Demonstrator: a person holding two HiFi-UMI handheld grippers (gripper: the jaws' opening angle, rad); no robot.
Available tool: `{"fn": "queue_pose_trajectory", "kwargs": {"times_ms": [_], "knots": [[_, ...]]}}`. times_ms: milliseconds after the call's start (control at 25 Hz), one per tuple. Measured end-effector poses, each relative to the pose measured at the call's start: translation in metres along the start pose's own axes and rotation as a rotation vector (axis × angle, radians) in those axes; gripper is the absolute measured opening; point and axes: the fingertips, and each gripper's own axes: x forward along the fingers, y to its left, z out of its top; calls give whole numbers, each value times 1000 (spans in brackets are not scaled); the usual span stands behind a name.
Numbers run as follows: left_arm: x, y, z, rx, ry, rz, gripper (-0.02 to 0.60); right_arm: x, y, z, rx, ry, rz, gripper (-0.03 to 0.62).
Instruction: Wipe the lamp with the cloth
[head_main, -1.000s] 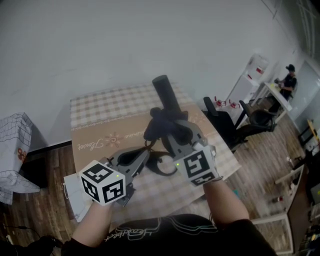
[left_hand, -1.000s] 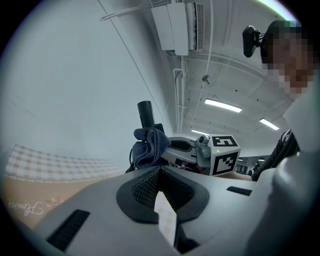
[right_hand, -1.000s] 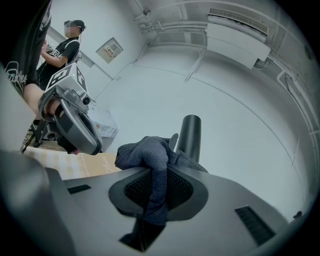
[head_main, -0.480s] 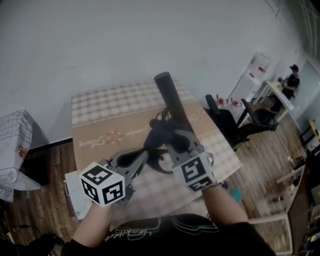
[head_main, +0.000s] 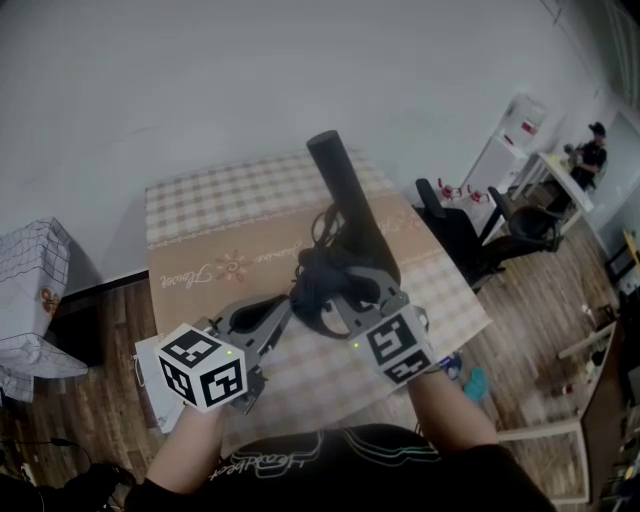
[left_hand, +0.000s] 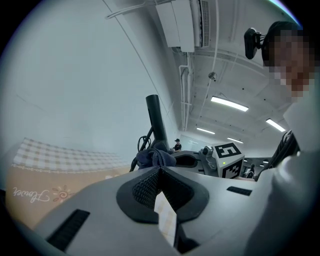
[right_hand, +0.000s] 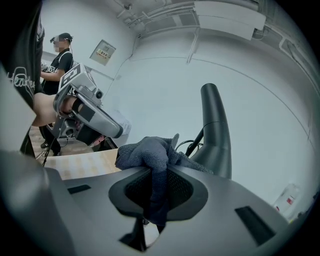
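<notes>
My right claw (right_hand: 152, 175) was clamped tight on the dark blue knitted cloth (right_hand: 147, 150), which was bunched at the tall black tube-shaped lamp (right_hand: 216, 125) just ahead. My left claw (left_hand: 160, 172), near its left, was closed and empty.

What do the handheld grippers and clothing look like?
Both the left gripper and right gripper: grey moulded bodies, black mesh-textured jaw pads, each carrying a white cube with black square markers and a green light. Black top with pale lettering; forearms unsleeved.
</notes>
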Motion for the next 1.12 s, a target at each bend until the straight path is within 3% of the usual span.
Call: {"fn": "queue_pose_trajectory", "kwargs": {"times_ms": [240,480,800,1120], "knots": [[-7,-3,-1,5,6,18,-2,-2,21,-13,6,36,93,57],[-8,-21,11,42,3,39,-2,-26,17,-4,64,-42,147,57],[1,-48,31,74,-32,85,-2,-64,-27,21,43,-154,129,57],[26,-71,46,97,-61,155,-2,-81,-96,47,-80,-265,92,57]]}}
